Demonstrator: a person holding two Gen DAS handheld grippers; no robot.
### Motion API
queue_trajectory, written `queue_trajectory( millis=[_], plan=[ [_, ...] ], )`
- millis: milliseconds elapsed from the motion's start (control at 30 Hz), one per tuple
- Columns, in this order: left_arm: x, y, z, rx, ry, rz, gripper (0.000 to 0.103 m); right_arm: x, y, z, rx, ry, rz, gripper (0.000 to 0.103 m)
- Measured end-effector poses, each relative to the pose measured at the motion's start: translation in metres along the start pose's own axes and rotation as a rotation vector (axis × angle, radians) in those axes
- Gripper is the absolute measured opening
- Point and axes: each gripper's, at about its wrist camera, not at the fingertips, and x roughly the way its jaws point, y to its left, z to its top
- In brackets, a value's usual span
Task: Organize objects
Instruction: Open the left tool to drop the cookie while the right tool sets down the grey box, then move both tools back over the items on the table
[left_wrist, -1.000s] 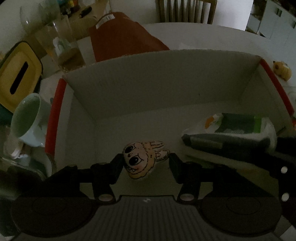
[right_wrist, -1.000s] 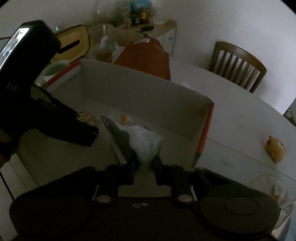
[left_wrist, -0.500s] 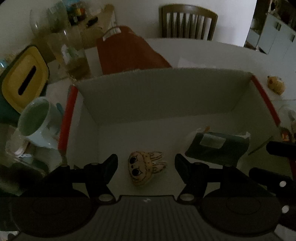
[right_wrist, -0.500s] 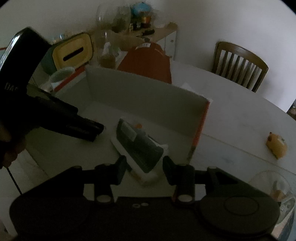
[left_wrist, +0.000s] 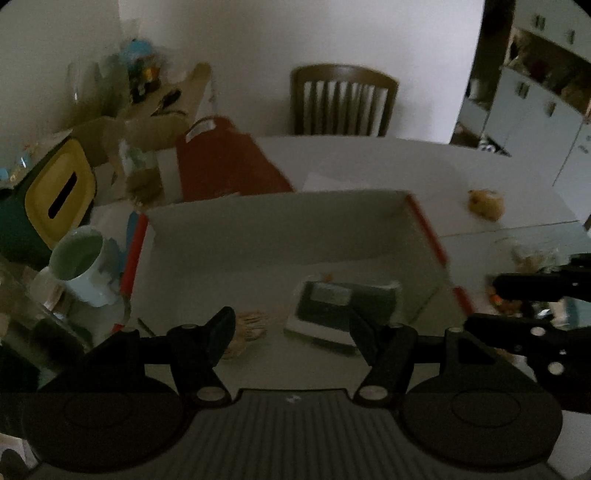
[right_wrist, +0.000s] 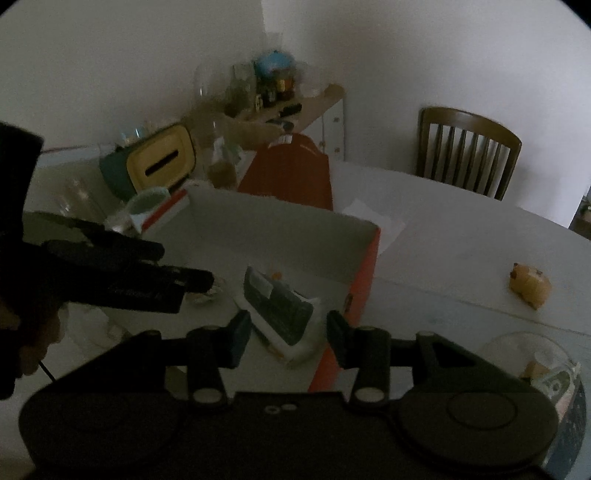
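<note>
While both claws are hanging over the white table (left_wrist: 369, 155), the scene is running like this from left to right. Far to the left of the left claw (left_wrist: 291, 328), a green tissue box with a yellow lid (left_wrist: 59, 192) is sitting beside a pale mug (left_wrist: 79, 264), which is standing just outside the left wall of the open cardboard box (left_wrist: 280, 229) with red edges. The left claw is spread wide and gripping nothing; just ahead of its left finger, the small cartoon bunny-face toy (left_wrist: 249, 326) is lying on the box floor, partly hidden by that finger. Ahead of its right finger, a dark packet with a white label (left_wrist: 343, 302) is lying flat in the box, apart from the toy. Beyond the box a red bag (left_wrist: 225, 162) is resting on the table, with a wooden chair (left_wrist: 343, 99) behind it. The right claw (right_wrist: 290, 332) is likewise released and empty, its jaws spread above the packet's near end and the box's right wall. Well to the right of it, a small yellow plush (right_wrist: 530, 284) is sitting alone on the table, and a glass bowl (right_wrist: 532, 362) is standing nearer, beside the right claw's body.
</note>
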Motion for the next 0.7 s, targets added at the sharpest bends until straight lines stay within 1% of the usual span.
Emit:
queue_trajectory(
  millis=[33,133,200,233,333,400,467,500,567,633,700],
  plan=[
    [-0.005,-0.004,-0.001,0.004,-0.011,-0.006,0.067,-0.005,-0.002,-0.001,0.004,-0.008,0.002,0.047],
    [-0.019,-0.014,-0.003,0.009,-0.046,-0.007,0.079,-0.020,-0.007,-0.006,0.017,-0.032,0.010,0.052],
    [-0.027,-0.022,-0.006,0.010,-0.065,-0.011,0.079,-0.030,-0.012,-0.011,0.027,-0.045,0.018,0.059],
    [-0.029,-0.026,-0.008,0.011,-0.069,-0.012,0.079,-0.035,-0.014,-0.014,0.029,-0.051,0.023,0.061],
    [-0.036,-0.037,-0.013,0.007,-0.076,-0.015,0.079,-0.050,-0.022,-0.024,0.033,-0.067,0.033,0.071],
    [-0.040,-0.044,-0.017,-0.003,-0.078,-0.011,0.079,-0.059,-0.029,-0.032,0.039,-0.078,0.040,0.084],
    [-0.043,-0.052,-0.021,-0.011,-0.079,-0.012,0.079,-0.067,-0.035,-0.039,0.043,-0.092,0.045,0.088],
    [-0.044,-0.056,-0.023,-0.014,-0.080,-0.010,0.079,-0.071,-0.038,-0.042,0.049,-0.097,0.049,0.093],
    [-0.047,-0.064,-0.026,-0.021,-0.081,-0.011,0.080,-0.078,-0.046,-0.048,0.065,-0.106,0.053,0.100],
    [-0.050,-0.072,-0.030,-0.030,-0.081,-0.016,0.083,-0.085,-0.056,-0.056,0.083,-0.112,0.047,0.102],
    [-0.052,-0.081,-0.033,-0.033,-0.082,-0.022,0.084,-0.090,-0.067,-0.063,0.098,-0.107,0.027,0.102]
  ],
)
